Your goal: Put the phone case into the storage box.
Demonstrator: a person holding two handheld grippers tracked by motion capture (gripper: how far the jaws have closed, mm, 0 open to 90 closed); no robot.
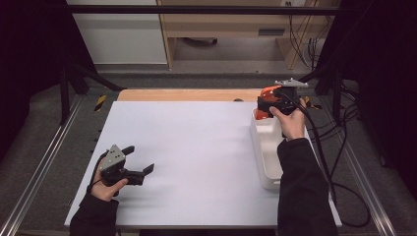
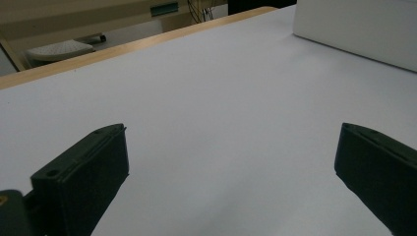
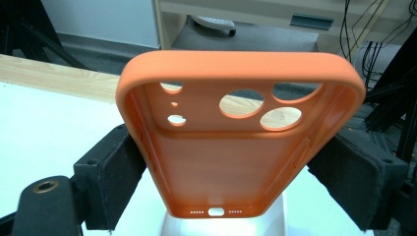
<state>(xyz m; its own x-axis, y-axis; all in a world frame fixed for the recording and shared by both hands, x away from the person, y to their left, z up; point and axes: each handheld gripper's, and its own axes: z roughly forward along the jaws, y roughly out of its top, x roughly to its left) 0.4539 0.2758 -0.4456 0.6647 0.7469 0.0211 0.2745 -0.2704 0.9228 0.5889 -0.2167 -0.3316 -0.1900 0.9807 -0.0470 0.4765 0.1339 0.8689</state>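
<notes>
The right gripper (image 1: 268, 104) is held above the far end of a white tray (image 1: 265, 147) that stands along the right side of the white surface (image 1: 196, 157). Its fingers (image 3: 115, 172) are clamped on the two long edges of an orange phone case (image 3: 236, 147), whose open inner side faces the right gripper view, camera holes at the far end and port slot nearest the gripper. In the high view the case shows as orange at the tray's far rim. The left gripper (image 1: 140, 162) rests low over the near left part of the surface, its fingers (image 2: 86, 182) spread wide with nothing between them, well apart from the tray.
</notes>
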